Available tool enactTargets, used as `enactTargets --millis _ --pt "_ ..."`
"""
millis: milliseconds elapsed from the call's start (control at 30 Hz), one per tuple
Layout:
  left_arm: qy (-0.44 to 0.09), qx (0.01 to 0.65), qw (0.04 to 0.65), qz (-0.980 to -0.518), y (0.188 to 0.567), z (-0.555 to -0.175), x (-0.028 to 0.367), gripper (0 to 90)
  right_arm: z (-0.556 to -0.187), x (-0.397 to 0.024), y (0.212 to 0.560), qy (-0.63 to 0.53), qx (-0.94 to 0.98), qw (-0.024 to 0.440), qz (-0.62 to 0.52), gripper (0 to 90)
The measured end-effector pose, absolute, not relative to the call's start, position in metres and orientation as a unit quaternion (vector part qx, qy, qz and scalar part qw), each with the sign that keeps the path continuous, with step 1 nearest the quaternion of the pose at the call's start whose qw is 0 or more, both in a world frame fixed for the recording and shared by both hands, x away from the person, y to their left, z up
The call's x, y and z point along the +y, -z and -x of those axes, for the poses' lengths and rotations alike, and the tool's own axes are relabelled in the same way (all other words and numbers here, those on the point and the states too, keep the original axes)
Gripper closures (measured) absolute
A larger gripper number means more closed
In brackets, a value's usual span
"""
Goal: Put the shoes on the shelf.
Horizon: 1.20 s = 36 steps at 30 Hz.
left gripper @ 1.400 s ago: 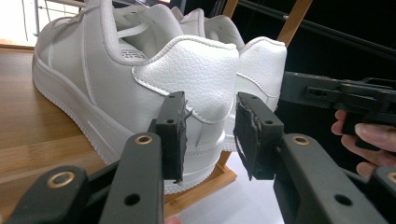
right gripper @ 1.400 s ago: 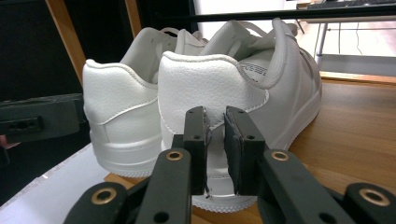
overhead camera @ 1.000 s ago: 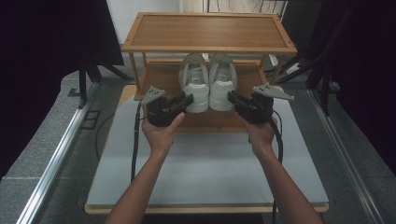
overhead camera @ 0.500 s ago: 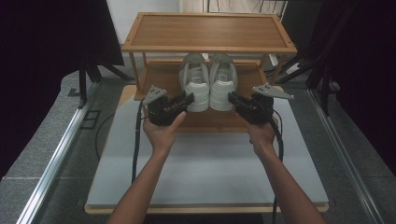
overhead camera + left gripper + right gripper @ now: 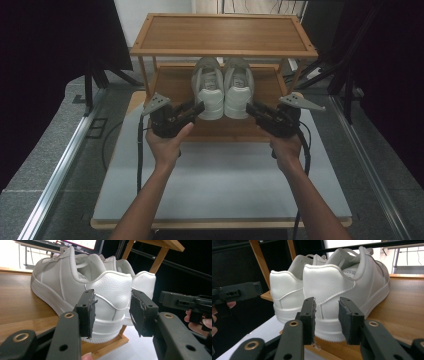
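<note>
While both shoes sit heels-out on the lower shelf [image 5: 175, 85], left gripper [image 5: 196, 107] and right gripper [image 5: 250, 108] hover at left shoe [image 5: 208, 85] and right shoe [image 5: 238, 85] — jaws parted, empty.

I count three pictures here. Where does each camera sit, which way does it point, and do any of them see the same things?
High view: above the table, looking forward and down at the wooden rack; both forearms show.
Left gripper view: rides the left gripper, facing the left shoe heel-on; own open jaws show.
Right gripper view: rides the right gripper, facing the right shoe heel-on; own open jaws show.
Shared: all see both shoes; each gripper view sees the other gripper.
</note>
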<state>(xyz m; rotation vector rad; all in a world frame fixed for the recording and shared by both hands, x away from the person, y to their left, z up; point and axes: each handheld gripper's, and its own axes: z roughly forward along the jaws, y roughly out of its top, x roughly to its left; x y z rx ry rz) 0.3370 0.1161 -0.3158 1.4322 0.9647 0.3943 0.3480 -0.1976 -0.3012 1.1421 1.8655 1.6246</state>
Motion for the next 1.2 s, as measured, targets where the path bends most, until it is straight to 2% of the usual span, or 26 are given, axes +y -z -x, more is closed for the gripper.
enactTargets --millis 267,467,1000,1200 --pt "-0.148 0.436 0.634 -0.621 0.326 -0.324 0.135 52.0 -0.335 -0.211 0.317 -0.592 0.665 0.196 -0.411 59.4" --pt "-0.129 0.450 0.634 -0.616 0.348 -0.310 0.150 51.4 -0.319 -0.223 0.329 -0.603 0.657 0.189 -0.410 58.1" --pt "-0.089 0.493 0.612 -0.612 0.421 -0.275 0.188 50.0 -0.277 -0.270 0.400 -0.594 0.657 0.194 -0.421 57.0" --pt "-0.094 0.490 0.594 -0.630 0.429 -0.270 0.189 49.9 -0.277 -0.278 0.415 -0.584 0.663 0.187 -0.429 56.8"
